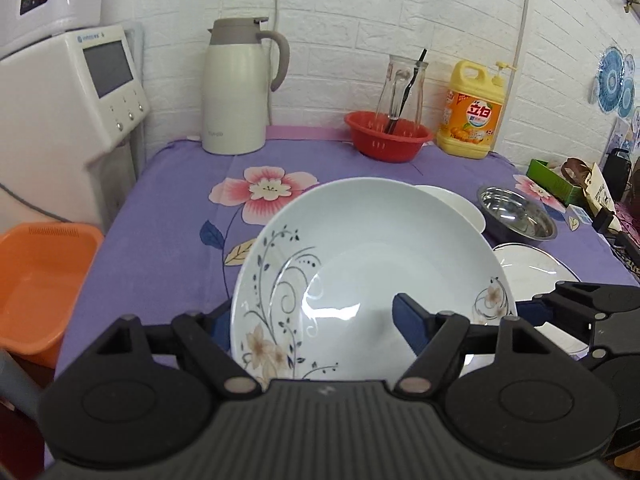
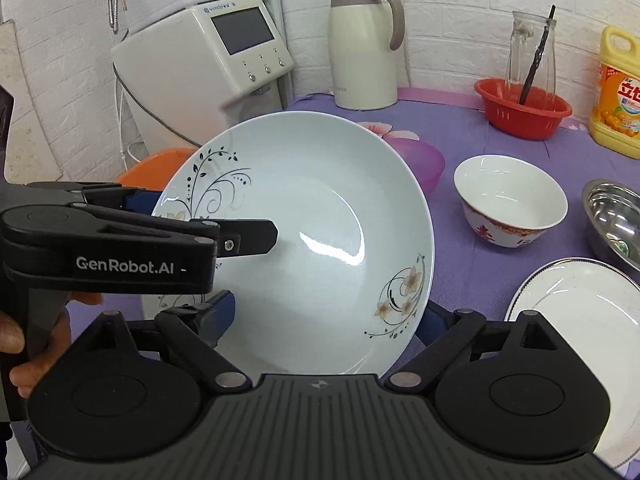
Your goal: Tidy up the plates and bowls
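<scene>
A white floral plate (image 1: 372, 276) is held tilted above the purple tablecloth. My left gripper (image 1: 316, 320) is shut on its rim, one blue pad on its face and the other behind it. In the right wrist view the same plate (image 2: 304, 240) fills the middle, with the left gripper (image 2: 240, 236) clamped on its left rim. My right gripper (image 2: 324, 320) is shut on the plate's near edge, one finger in front at the left and the other behind the plate at the right. A white bowl (image 2: 510, 200), a steel bowl (image 2: 616, 220) and a rimmed plate (image 2: 580, 308) sit on the table at the right.
A pink bowl (image 2: 424, 164) lies behind the held plate. A thermos jug (image 1: 240, 88), a red basket (image 1: 388, 136) with a glass carafe and a yellow detergent bottle (image 1: 472, 112) stand along the wall. An orange basin (image 1: 40, 280) sits off the table's left edge.
</scene>
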{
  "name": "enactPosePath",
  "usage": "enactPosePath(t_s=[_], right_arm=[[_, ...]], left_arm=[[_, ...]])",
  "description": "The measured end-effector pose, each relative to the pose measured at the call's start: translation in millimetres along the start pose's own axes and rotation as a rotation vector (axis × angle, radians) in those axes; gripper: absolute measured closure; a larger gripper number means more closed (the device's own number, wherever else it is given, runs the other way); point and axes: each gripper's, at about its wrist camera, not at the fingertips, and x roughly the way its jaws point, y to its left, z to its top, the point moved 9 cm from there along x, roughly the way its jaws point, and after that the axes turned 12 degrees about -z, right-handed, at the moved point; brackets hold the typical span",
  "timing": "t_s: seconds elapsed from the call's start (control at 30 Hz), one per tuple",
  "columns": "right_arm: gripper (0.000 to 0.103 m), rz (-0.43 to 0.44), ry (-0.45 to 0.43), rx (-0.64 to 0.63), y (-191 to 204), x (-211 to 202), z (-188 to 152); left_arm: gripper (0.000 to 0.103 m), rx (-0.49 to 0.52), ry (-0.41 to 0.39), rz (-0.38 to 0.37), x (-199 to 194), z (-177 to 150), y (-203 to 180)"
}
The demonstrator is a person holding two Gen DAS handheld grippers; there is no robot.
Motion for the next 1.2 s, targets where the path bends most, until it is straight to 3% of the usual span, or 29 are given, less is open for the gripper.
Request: enactPosePath(t_s=[0.17, 0.33, 0.57, 0.7, 0.8, 1.2], right_arm=[[0.000, 0.018, -0.002, 0.021, 9.0, -30.9, -22.8], [0.000, 0.036, 0.033, 0.040, 21.2, -55.2, -63.4], [0.000, 0.008, 0.049, 0.079, 25.6, -70.0, -104.7], [0.000, -0.016, 0.032, 0.064, 27.9, -69.7, -114.0], [0.000, -0.022, 0.020, 0.057, 28.4, -66.8, -113.1], [0.000, -0.003, -0.049, 0.096, 23.4, -69.3, -116.4]], left_arm=[[0.027, -0.004, -0.010, -0.005, -32.2, -24.7, -19.1], [0.027, -0.033, 0.012, -0.011, -52.4, -69.9, -33.8], [0.027, -0.103, 0.057, -0.044, -54.0, -121.7, -40.9], [0.024, -0.126, 0.034, -0.065, -53.2, -127.7, -39.1], [0.015, -0.142, 0.013, -0.093, -52.4, -130.0, -39.8], [0.014, -0.162, -0.110, -0.129, -58.0, -131.8, -38.7]])
